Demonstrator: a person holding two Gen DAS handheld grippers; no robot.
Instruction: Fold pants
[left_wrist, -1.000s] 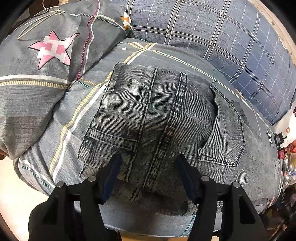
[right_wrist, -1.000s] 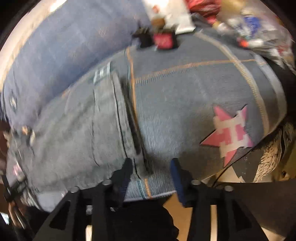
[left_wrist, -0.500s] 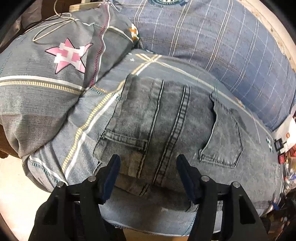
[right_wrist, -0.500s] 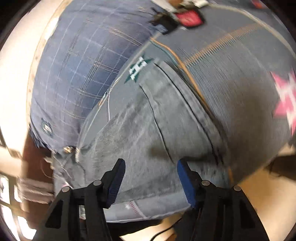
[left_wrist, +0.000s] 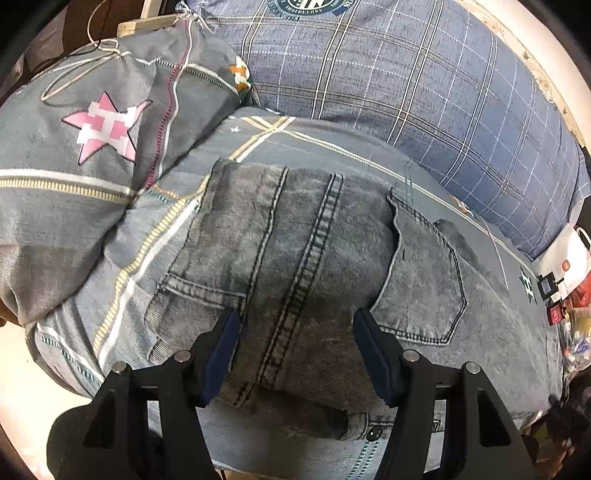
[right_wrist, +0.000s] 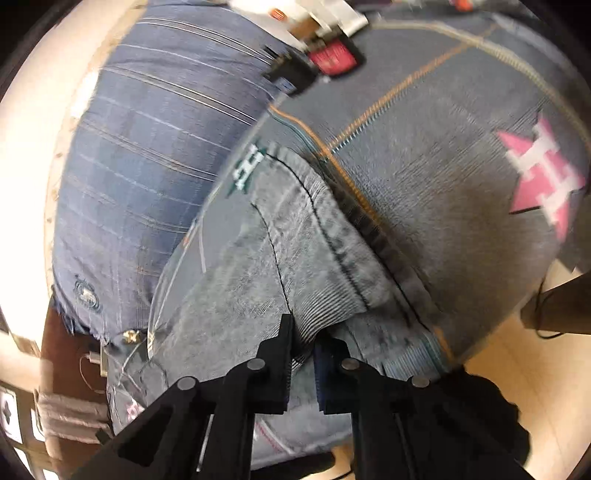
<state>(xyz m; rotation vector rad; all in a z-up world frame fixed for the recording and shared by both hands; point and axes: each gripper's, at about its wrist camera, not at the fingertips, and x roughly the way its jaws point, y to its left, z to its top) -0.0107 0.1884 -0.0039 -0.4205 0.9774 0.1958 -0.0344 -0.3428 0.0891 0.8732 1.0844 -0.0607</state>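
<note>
Grey washed denim pants (left_wrist: 303, 240) lie folded on a grey quilt, back pockets and centre seam facing up. In the left wrist view my left gripper (left_wrist: 297, 350) hovers open just over them, its fingers standing either side of the centre seam near the waistband. In the right wrist view the same pants (right_wrist: 295, 251) run away from me with a raised fold along their edge. My right gripper (right_wrist: 304, 347) is shut on that fold, and denim shows pinched between the pads.
The grey quilt (left_wrist: 236, 158) carries a pink star (left_wrist: 105, 127) and yellow stripes, bunched high at the left. A blue plaid sheet (left_wrist: 424, 92) lies behind. Small red and black items (right_wrist: 332, 59) and a white bag (left_wrist: 569, 254) crowd the bed's end. Pale floor (left_wrist: 22, 369) shows below.
My right gripper rolled, slid over the pants' edge and closed from wide open onto the denim fold. The left gripper stayed open and tilted slightly, still over the seam.
</note>
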